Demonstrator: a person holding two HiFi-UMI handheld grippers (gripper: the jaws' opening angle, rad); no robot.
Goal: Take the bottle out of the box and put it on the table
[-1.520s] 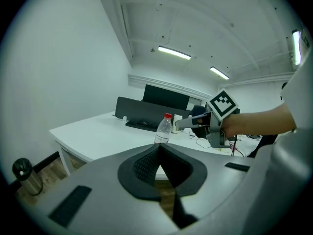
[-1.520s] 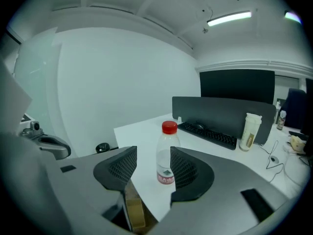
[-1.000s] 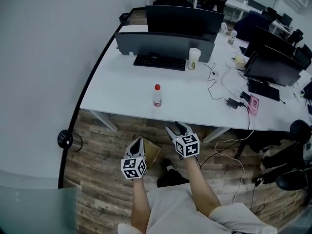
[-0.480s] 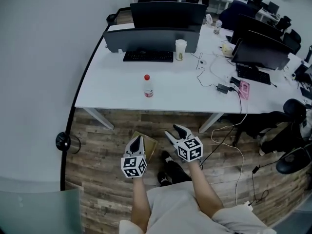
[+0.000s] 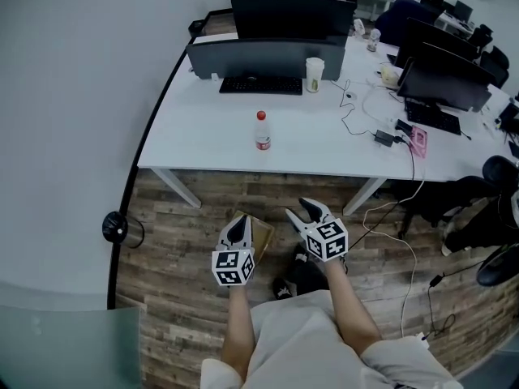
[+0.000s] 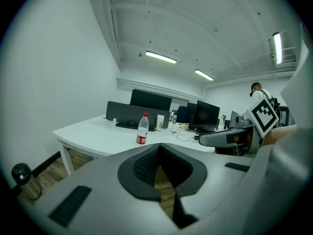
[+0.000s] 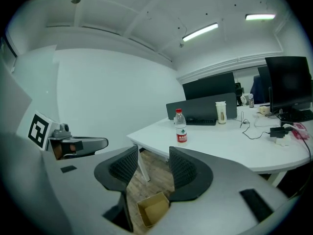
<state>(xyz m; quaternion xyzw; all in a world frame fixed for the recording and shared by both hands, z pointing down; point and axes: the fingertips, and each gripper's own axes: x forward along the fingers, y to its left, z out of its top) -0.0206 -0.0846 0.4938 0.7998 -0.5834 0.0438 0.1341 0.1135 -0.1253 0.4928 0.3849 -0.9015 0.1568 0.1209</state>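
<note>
The bottle (image 5: 262, 130) – clear plastic, red cap, red label – stands upright on the white tabletop (image 5: 203, 148), near its front edge and well apart from everything else on it. Farther back on the same tabletop lie a black keyboard (image 5: 259, 85) and, just to its right, a paper cup (image 5: 315, 64), both in front of a dark monitor (image 5: 268, 57).

The person stands back from the tabletop on the wood-plank floor (image 5: 174, 250), holding both tools low and in front of the body. The left claw (image 6: 159, 148) has its jaws drawn together so that the tips meet, with nothing gripped between them; its own view looks along the jaws toward the bottle. The right claw (image 7: 152, 154) has its jaws spread apart and holds nothing – between them show the floor and, lower down, the small cardboard box (image 7: 151, 207).

That box sits open-topped on the floor, below the two claws and in front of the person's feet. In the head view it is partly covered by the left claw. Both claws are well clear of the bottle and touch neither it nor the box.
</note>
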